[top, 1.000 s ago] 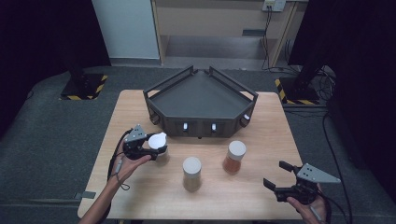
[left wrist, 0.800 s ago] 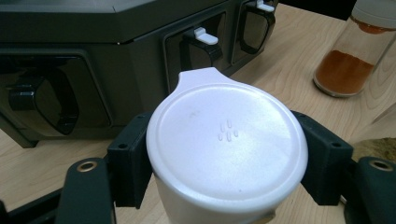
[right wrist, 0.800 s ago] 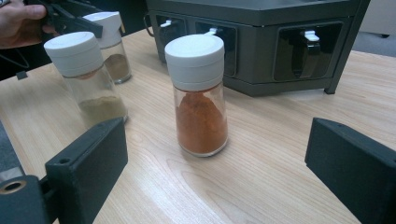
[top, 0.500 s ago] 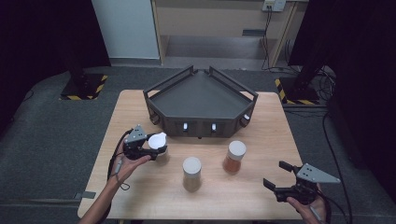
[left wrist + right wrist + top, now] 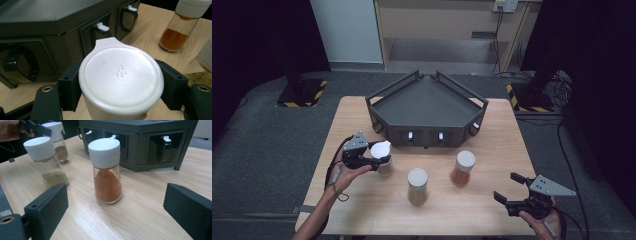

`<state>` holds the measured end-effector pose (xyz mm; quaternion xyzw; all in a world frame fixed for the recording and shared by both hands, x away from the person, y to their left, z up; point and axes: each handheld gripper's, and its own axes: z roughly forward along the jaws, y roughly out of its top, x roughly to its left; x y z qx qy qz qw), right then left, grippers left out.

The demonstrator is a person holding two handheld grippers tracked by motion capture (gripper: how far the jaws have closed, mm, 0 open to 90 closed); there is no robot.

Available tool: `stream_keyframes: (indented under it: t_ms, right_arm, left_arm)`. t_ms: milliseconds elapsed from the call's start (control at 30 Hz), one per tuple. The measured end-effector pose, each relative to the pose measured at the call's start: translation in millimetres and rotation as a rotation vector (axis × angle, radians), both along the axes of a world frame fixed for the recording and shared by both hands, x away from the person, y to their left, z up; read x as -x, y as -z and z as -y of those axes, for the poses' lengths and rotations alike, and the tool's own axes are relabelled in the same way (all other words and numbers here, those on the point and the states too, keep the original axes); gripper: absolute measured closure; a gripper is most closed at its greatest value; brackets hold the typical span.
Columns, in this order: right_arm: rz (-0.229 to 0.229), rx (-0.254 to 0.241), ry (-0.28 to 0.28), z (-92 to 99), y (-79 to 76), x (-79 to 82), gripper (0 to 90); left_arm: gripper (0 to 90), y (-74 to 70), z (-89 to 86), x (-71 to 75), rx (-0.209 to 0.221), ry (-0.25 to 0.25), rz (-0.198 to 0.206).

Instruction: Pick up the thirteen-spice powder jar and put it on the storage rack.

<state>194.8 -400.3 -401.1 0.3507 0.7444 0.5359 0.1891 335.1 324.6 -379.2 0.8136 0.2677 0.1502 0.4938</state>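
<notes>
High view first: three spice jars stand on the wooden tabletop [image 5: 362, 120] in front of a dark angular rack [image 5: 427, 112]; the left gripper [image 5: 374, 161] is clamped around the white cap of the leftmost jar [image 5: 383, 159], which sits near the rack's front left corner; the middle jar [image 5: 417, 186] with pale contents and the orange spice jar [image 5: 463, 168] stand free, well apart from each other; the right gripper [image 5: 511, 190] hovers low over the tabletop's near right corner, apart from any jar.

Left gripper view confirms the grasp; the jar's white lid [image 5: 121, 80] sits squeezed between the two black pads [image 5: 71, 85], with the rack's front openings [image 5: 21, 65] just behind it; whether the jar's base rests on the wood or has been raised clear I cannot tell.

Right gripper view looks straight at the orange spice jar [image 5: 107, 170]; the jaws stand wide apart, one on either side of the frame, holding nothing, and the jar is a good way ahead of them.

As a judgement, the work seems to be loading the jars into the rack, and it is at an early stage; the rack's top tray looks bare, no jar is visibly stowed, one jar is grasped but not placed, and two are untouched; what is left is carrying the held jar to the rack, then taking the other two, the orange one likely falling to the right gripper.
</notes>
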Motion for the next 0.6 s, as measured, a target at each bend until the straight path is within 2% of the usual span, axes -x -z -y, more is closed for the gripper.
stream_keyframes:
  t_ms: [200,600]
  right_arm:
    - [0.0,0.001,-0.002,-0.1,0.1,-0.2,6.2]
    - [-0.002,0.001,-0.002,-0.2,0.2,-0.6,6.2]
  left_arm:
    - [29.9,-12.7,0.6,-3.8,-0.006,0.061,0.007]
    - [30.0,-33.4,-3.0,-19.8,0.048,0.158,0.003]
